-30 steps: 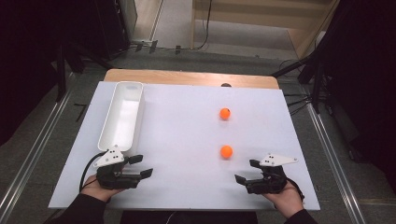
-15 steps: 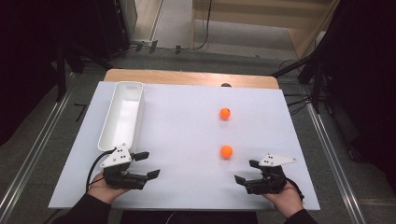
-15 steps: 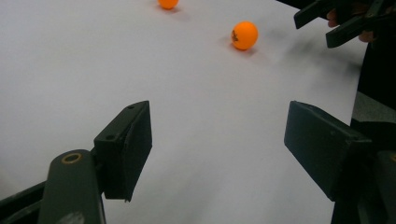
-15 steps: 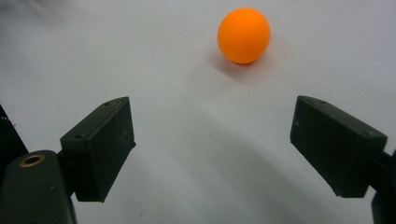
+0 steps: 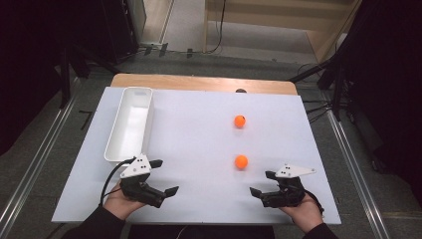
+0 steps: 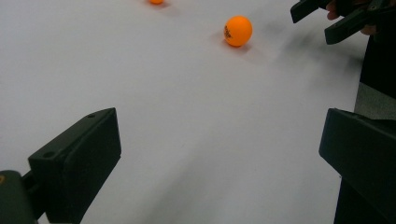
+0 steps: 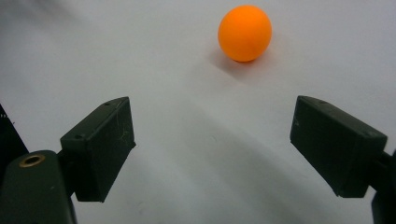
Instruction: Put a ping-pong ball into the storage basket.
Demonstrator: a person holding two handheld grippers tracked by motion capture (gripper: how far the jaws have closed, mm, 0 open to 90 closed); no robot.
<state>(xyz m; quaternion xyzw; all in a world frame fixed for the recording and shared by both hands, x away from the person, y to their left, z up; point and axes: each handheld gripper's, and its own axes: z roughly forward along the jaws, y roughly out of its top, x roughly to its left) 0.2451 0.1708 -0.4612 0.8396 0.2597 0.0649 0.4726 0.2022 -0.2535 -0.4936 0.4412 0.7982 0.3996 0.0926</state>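
Two orange balls lie on the white board: the near ball [image 5: 241, 161] [image 6: 238, 31] [image 7: 244, 32] and the far ball [image 5: 240, 121] [image 6: 156, 1]. My left gripper [image 5: 166, 176] [image 6: 219, 140] rests at the board's front left, pointing right toward the balls. Its jaws have just been opening and stand wide open with nothing between them. My right gripper [image 5: 261, 182] [image 7: 212, 135] sits at the front right, open and empty, with the near ball a short way ahead of its jaws. It also appears in the left gripper view as the far gripper [image 6: 327, 18].
An empty white tray [image 5: 130, 124] lies lengthwise along the board's left side, just beyond my left gripper. The white board [image 5: 199, 144] lies on a wooden table [image 5: 199, 82]. A small dark object [image 5: 241, 91] sits at the board's back edge.
The left gripper's jaws have spread from nearly closed to wide open, and that hand has shifted slightly right. The right gripper and both balls have stayed put.
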